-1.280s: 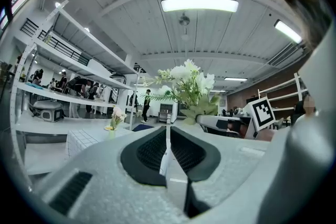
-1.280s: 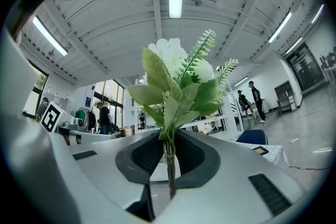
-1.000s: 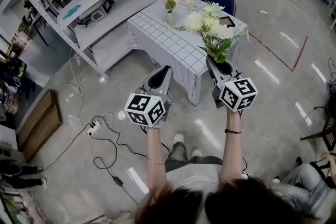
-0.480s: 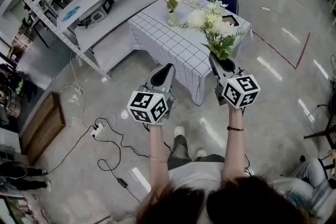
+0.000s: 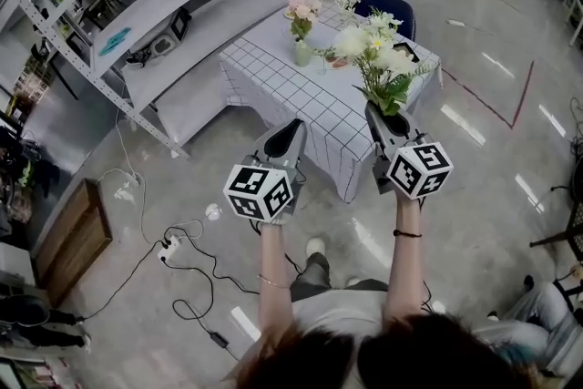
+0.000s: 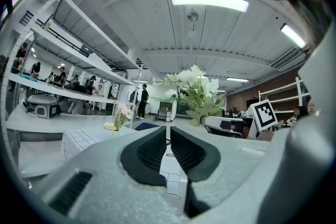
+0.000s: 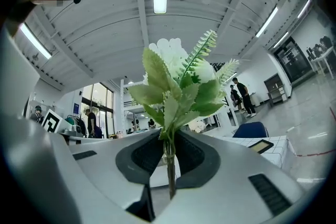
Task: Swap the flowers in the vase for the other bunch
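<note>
White bunch [image 7: 176, 81] in right gripper [image 7: 169, 157], distant vase [image 5: 302, 53] barely made out

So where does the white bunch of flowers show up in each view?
Head view: white bunch right of centre, rising from the right gripper.
Left gripper view: centre, just beyond the left gripper's shut tongs.
Right gripper view: dead centre, stem clamped in the tongs.
Shared landmark: the checked table.

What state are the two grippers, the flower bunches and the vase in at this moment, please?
Left gripper: shut, empty.
Right gripper: shut on white bunch stems.
White bunch: upright, held in air.
Vase: upright on table, holding pink flowers.
</note>
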The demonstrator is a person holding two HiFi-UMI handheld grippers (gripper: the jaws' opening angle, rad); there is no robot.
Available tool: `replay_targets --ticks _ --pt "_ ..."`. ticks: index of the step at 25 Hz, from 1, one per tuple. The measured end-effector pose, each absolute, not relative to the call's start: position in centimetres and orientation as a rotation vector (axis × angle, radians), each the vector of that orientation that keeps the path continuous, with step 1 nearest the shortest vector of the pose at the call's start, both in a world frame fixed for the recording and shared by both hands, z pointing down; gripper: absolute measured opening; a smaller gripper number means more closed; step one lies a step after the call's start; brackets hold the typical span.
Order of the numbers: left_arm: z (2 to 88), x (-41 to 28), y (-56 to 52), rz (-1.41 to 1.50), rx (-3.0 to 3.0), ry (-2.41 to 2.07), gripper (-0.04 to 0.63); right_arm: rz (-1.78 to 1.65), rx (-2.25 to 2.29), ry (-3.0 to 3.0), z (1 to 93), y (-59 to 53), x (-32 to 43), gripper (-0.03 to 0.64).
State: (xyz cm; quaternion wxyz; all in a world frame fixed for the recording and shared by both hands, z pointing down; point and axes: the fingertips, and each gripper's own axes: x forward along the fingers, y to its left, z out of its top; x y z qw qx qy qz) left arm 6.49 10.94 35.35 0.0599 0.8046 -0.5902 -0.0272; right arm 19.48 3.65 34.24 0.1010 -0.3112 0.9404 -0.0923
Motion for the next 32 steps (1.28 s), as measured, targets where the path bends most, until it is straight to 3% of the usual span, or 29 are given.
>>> replay_targets --ticks 32 --pt "35.9 -5.6 -2.5 -0.091 2.569 -1.542 0.034 -0.299 -1.134 2.710 35.2 -6.7 8.3 0.054"
